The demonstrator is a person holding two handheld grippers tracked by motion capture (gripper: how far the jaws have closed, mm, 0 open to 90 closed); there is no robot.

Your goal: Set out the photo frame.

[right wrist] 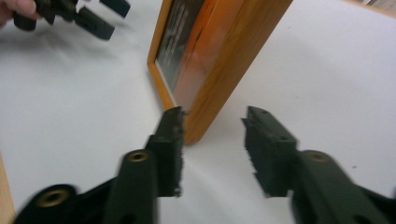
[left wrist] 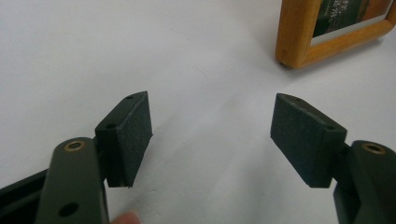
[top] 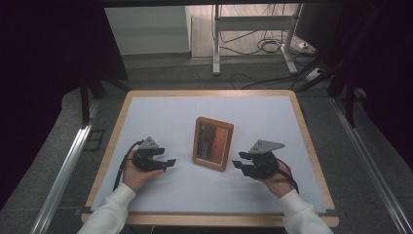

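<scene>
Both grippers rest on the white table top (top: 160, 195) with jaws spread and empty: the left gripper (top: 168, 163) left of centre, the right gripper (top: 237, 161) close by the near right corner of the wooden picture frame (top: 213, 143) between them. The frame looks light and stiff but glazed, so probably fragile and slick on its face. I would pinch the wooden edge at that near corner, not the glass.

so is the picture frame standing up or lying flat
Lying flat: the picture frame rests face up on the white table, its front showing from above.
</scene>
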